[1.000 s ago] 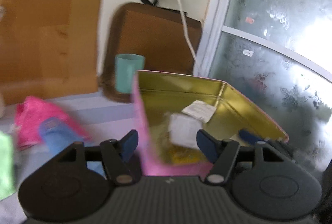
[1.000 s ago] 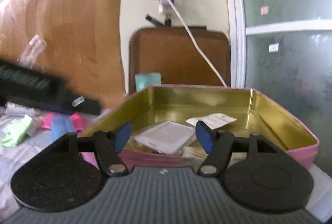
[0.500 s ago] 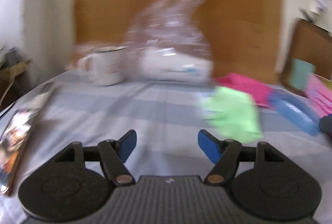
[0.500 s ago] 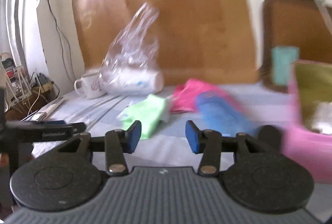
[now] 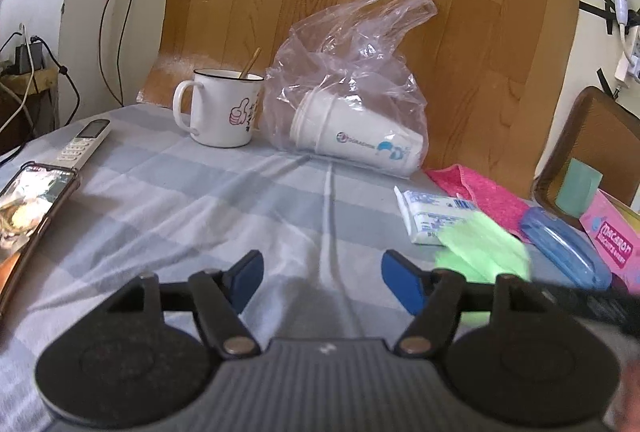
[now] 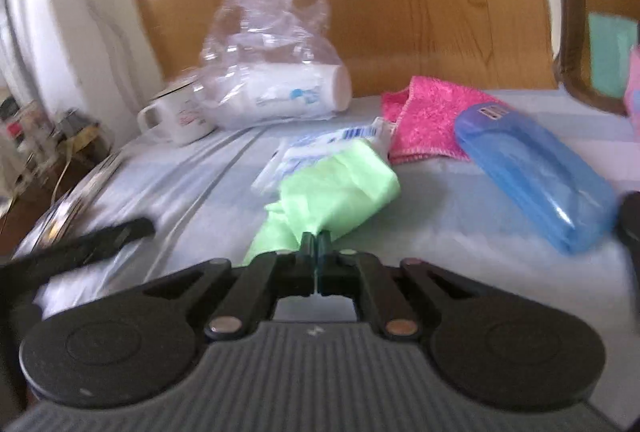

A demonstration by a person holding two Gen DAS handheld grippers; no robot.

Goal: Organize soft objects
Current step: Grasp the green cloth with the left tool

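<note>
A light green soft cloth point(image 6: 336, 191) lies on the grey-blue tablecloth point(image 6: 460, 244); my right gripper point(image 6: 316, 244) is shut on its near edge. The cloth also shows in the left wrist view point(image 5: 484, 248). A white tissue packet point(image 5: 432, 216) lies partly under it, seen too in the right wrist view point(image 6: 320, 147). A pink towel point(image 6: 428, 115) lies behind, also in the left wrist view point(image 5: 484, 195). My left gripper point(image 5: 320, 276) is open and empty above bare tablecloth, left of the cloth.
A blue plastic case point(image 6: 532, 171) lies right of the cloth. A pink tin point(image 5: 612, 232) stands at far right. A white mug point(image 5: 220, 107), a plastic bag with paper cups point(image 5: 356, 99), a remote point(image 5: 84, 143) and a phone point(image 5: 28, 207) lie left and behind.
Both grippers have swung left, away from the pink tin toward the table's middle. My right gripper has closed on the green cloth. My left gripper stays open.
</note>
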